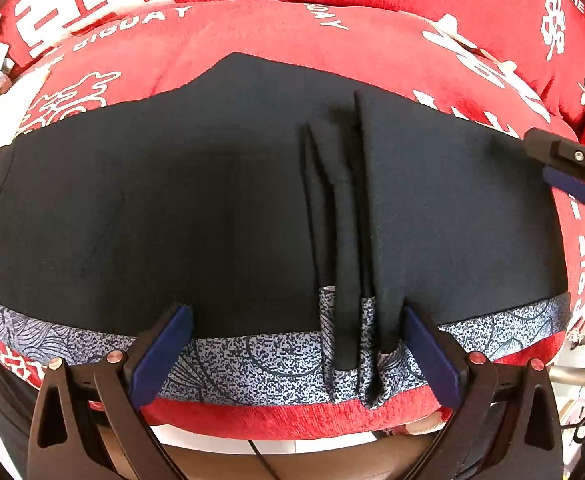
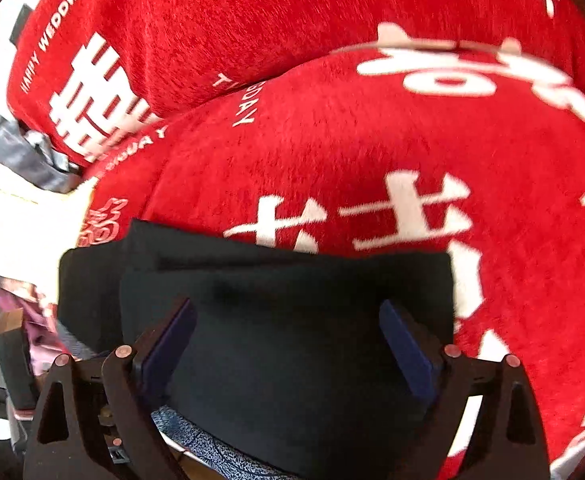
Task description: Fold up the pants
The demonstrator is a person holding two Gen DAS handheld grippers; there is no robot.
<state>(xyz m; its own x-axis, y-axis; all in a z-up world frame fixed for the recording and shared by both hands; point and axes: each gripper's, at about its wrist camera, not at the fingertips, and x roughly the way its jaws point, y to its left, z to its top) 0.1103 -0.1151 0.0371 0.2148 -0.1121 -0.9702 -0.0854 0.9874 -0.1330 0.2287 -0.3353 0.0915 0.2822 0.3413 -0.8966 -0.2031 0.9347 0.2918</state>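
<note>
Our left gripper is spread wide and empty over the patterned waistband at 6 o'clock, the dark pants lie flat on the red blanket, and our right gripper, also spread wide and empty, should smooth the bunched pleats before we fold.

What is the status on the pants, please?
Both grippers open, left, right. Pants flat on red blanket, pleats bunched at waistband. Nothing blocking.
</note>
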